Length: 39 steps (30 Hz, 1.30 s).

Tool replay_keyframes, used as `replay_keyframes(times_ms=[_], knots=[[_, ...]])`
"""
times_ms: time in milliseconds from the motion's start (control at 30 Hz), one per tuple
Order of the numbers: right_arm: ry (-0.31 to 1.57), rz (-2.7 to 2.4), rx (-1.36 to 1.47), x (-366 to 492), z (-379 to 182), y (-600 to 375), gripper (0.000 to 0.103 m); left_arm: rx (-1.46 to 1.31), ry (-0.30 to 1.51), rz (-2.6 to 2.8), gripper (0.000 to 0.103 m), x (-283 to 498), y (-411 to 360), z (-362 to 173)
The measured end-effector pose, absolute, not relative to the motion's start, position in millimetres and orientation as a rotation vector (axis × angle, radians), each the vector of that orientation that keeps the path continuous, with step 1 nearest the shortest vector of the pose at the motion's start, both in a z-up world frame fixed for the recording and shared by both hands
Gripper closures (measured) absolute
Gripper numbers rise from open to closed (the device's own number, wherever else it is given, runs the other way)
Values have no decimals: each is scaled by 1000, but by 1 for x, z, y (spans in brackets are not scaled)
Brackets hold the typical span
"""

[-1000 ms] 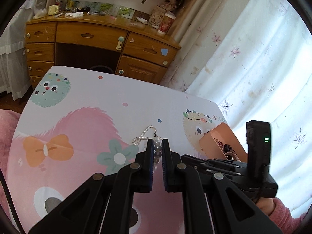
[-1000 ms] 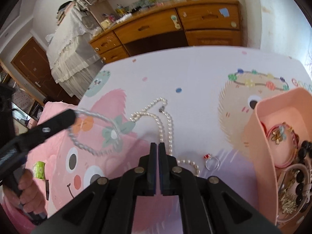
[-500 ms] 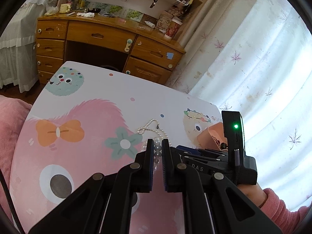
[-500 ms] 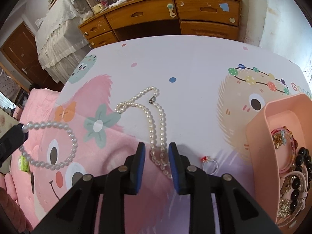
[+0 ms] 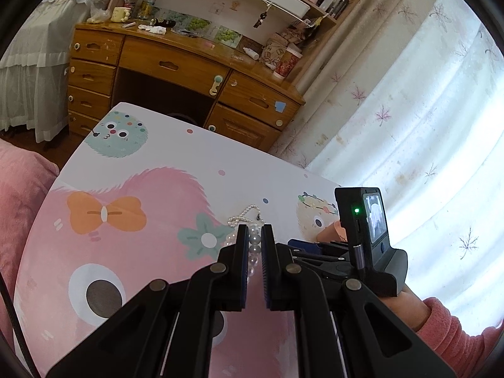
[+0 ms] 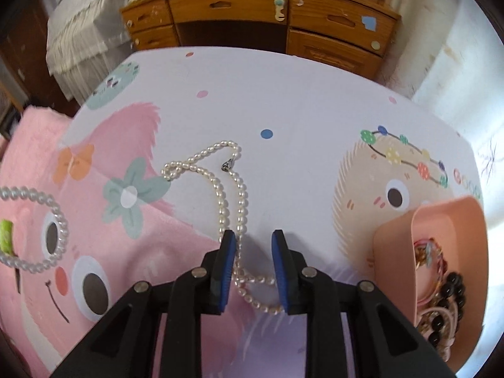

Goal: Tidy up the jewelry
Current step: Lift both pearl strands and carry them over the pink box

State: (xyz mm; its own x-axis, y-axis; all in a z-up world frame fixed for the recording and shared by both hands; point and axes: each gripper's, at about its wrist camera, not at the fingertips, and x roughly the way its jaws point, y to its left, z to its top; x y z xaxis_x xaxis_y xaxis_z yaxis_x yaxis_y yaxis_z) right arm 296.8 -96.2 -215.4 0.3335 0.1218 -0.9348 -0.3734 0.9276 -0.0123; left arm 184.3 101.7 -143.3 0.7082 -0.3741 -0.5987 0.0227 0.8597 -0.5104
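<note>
My left gripper (image 5: 254,236) is shut on a bracelet of large pearl beads (image 5: 254,245) and holds it above the table; the same bracelet hangs at the left edge of the right wrist view (image 6: 47,230). A long pearl necklace (image 6: 222,189) lies on the cartoon-print tablecloth (image 6: 283,94). My right gripper (image 6: 253,237) is open and low over the necklace's near loop, its fingers on either side of the strand. A peach tray (image 6: 397,236) at the right holds several bracelets and hair ties (image 6: 444,299).
A wooden desk with drawers (image 5: 176,63) stands beyond the table's far edge. White curtains (image 5: 409,110) hang on the right. A pink blanket (image 5: 19,189) lies to the left of the table.
My right gripper has opened from shut and come down over the necklace. My left gripper has lifted and drawn back to the left with the bracelet in it.
</note>
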Motion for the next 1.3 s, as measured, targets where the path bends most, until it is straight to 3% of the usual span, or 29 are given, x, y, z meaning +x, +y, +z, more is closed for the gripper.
replay_keyframes(times_ms=[233,367,867,1300], knots=[[1214,335,-257,311,-215,-84,82,-520,764,-223,98,187,108,-148],[1258,340,-263,322,-215,-79,97,-527,766,-217,98,189,112,-149],[1338,479,-84,318,-213,-98,100,-513,766,-262,98,199,102,-144],[1138,600,68,294,-107,-141,99,-497,734,-345,98,200,58,-122]])
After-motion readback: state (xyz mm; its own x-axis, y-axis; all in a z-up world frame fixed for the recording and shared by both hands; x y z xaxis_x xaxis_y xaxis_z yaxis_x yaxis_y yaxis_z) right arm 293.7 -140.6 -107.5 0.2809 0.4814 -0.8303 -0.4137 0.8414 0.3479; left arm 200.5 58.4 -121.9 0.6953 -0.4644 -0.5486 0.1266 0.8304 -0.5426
